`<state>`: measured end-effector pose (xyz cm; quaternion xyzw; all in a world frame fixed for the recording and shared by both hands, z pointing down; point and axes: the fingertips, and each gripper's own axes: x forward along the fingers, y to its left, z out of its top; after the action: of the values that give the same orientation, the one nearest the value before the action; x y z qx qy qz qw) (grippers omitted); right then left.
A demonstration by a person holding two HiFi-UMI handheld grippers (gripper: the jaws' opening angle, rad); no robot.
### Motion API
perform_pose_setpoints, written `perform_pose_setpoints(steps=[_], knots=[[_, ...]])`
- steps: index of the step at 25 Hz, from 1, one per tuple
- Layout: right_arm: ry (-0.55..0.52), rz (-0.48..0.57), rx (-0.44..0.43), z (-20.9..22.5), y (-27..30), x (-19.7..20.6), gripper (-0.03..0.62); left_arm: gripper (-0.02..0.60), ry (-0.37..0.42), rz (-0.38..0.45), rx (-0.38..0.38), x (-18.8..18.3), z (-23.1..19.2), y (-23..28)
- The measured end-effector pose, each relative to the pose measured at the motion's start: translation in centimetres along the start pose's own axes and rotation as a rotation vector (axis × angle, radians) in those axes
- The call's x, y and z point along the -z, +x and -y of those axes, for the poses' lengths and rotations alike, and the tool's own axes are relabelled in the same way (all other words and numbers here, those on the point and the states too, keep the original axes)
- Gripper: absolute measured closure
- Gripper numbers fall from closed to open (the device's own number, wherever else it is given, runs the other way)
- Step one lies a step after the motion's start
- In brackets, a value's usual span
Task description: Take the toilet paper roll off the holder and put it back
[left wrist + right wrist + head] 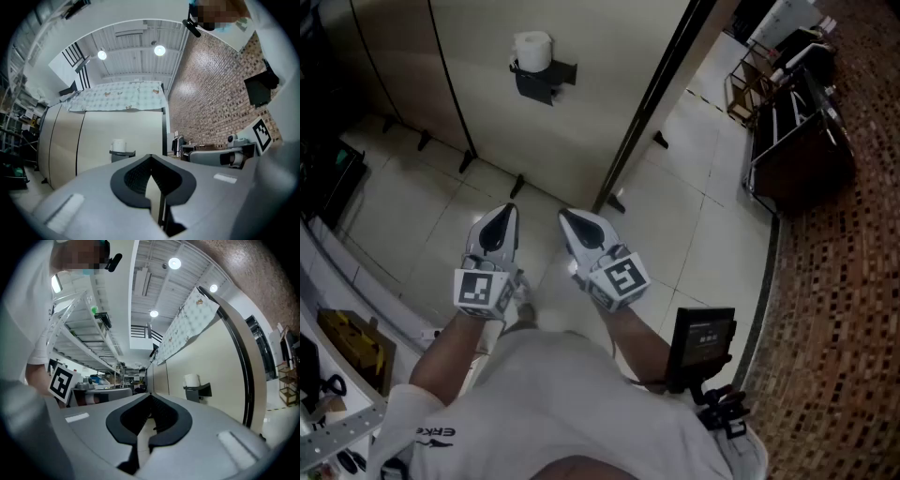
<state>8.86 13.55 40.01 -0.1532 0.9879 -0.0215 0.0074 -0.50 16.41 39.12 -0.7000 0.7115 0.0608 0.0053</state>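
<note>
A tally of what is on view

One toilet paper roll (532,49), one holder (539,82); two grippers, the left gripper (508,210) and right gripper (566,217), each with one marker cube (480,289); two round ceiling lamps (160,50); one small screen (705,337).

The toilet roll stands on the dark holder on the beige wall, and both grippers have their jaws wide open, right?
No: the toilet roll does stand on the dark holder on the beige wall, but the left gripper and right gripper have their jaws shut, as the two gripper views show.
</note>
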Motion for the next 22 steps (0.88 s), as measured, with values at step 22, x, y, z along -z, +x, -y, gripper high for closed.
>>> perform_pose_setpoints(steps=[22], knots=[[-0.040, -0.034, 0.085, 8.3, 22.6, -2.4, 0.580, 0.578, -0.036, 0.010, 0.038, -1.1, -19.1, 14.2]])
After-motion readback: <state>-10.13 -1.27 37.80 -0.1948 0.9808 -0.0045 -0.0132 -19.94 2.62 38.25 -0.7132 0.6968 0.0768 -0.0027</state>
